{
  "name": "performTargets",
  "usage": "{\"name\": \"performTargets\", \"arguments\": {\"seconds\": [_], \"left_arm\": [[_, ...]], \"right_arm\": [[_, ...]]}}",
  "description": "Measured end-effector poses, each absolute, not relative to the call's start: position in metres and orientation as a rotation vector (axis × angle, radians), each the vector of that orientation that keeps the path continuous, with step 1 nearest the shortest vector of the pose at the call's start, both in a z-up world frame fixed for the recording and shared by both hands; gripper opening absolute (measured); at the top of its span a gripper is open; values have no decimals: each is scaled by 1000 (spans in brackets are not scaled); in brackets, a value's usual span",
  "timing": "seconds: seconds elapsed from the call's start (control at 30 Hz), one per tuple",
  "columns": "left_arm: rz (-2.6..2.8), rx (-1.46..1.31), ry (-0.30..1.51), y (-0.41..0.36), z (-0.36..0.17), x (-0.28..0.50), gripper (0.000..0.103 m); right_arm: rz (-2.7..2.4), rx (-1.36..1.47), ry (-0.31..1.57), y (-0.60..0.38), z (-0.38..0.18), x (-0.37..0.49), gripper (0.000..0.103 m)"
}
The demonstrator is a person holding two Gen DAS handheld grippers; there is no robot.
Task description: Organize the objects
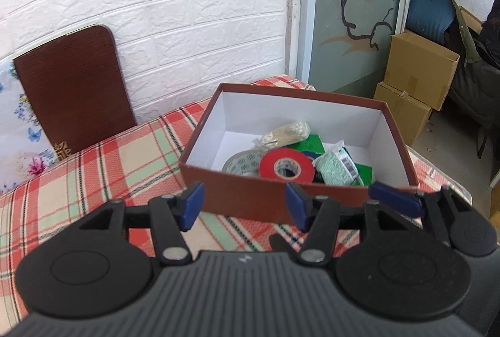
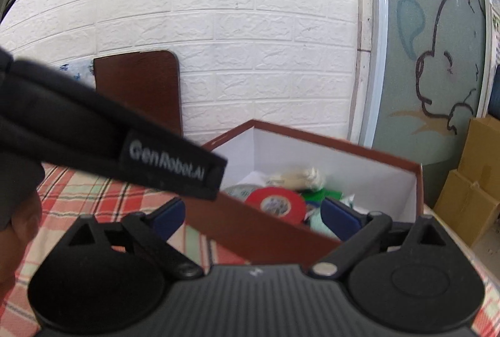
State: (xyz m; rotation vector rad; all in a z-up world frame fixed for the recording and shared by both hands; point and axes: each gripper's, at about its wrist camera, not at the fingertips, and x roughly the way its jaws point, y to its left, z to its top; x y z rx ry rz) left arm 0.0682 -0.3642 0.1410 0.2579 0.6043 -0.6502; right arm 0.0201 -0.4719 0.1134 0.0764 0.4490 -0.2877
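A brown box with a white inside (image 1: pixel 387 124) stands on the plaid cloth. In it lie a red tape roll (image 1: pixel 286 165), a clear patterned tape roll (image 1: pixel 242 163), a beige bundle (image 1: pixel 286 131), a green packet (image 1: pixel 307 143) and a pale green wrapped pack (image 1: pixel 337 168). My left gripper (image 1: pixel 245 207) is open and empty, just in front of the box's near wall. My right gripper (image 2: pixel 254 216) is open and empty, straddling the box's near wall (image 2: pixel 265 240), with the red tape roll (image 2: pixel 276 204) just beyond. Its fingers also show in the left wrist view (image 1: pixel 395 198).
A plaid cloth (image 1: pixel 103 171) covers the table. A brown board (image 1: pixel 72 87) leans on the white brick wall at the back left. Cardboard boxes (image 1: pixel 418 71) and a blue chair (image 1: pixel 429 12) stand off to the right. A black strap (image 2: pixel 175 163) crosses the right wrist view.
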Motion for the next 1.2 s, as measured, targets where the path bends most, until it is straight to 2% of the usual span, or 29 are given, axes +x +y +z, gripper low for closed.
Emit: {"name": "performTargets", "arguments": {"seconds": [0.13,0.3,0.5,0.73,1.2], "left_arm": [[-626,264,575,-344,139,52,65],[-596,255,556,-314,134,34,71],[-567,269,507,-286,129,13,87],[-529,255,529,-258,116,0,103],[-431,261,597,-227,88,-3,103]], "right_arm": [[-277,157,458,-458,104,-5,103],[-283,212,461,-446,100,-37,103],[-311,317,471,-439,99,-72,103],[-344,354,421,-420,110,-101,103],[-426,409,326,-394,114,-113,103]]}}
